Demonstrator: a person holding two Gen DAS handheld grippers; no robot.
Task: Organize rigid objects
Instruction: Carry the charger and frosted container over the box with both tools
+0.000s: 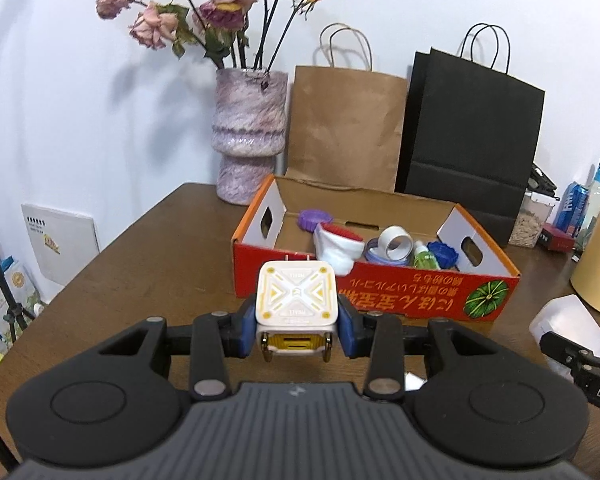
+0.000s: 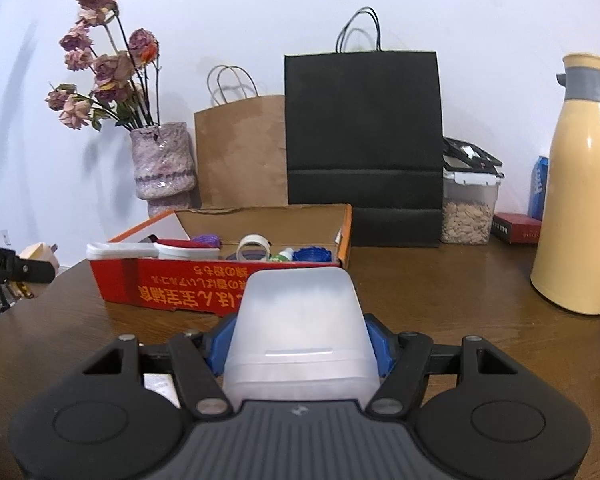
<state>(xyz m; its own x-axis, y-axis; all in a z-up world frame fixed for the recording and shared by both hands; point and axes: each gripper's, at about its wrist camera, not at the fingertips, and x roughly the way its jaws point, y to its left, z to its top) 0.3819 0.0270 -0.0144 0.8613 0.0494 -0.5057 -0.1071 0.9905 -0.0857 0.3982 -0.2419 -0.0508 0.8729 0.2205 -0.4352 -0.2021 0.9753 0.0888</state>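
Left gripper: clamped on white-and-yellow cube charger, blue pads tight on both flanks, plug prongs pointing away toward red cardboard box. Held clear above brown table, just short of box's near wall; looks like carry for drop-in. Tilted slightly nose-down, level across.

Inside box, left to right: purple lid, white pouch with red top, tape roll, small green bottle, blue lid. Already collected, so box reads as sorting bin.

Right gripper: closed on translucent white plastic container, blue pads against its sides, jaws about half spread for its width. Also angled gently down, facing box's long side, near it, not over it. Probably queued behind charger.

Behind box, untouched: vase of dried roses, brown paper bag, black paper bag; yellow thermos far right.
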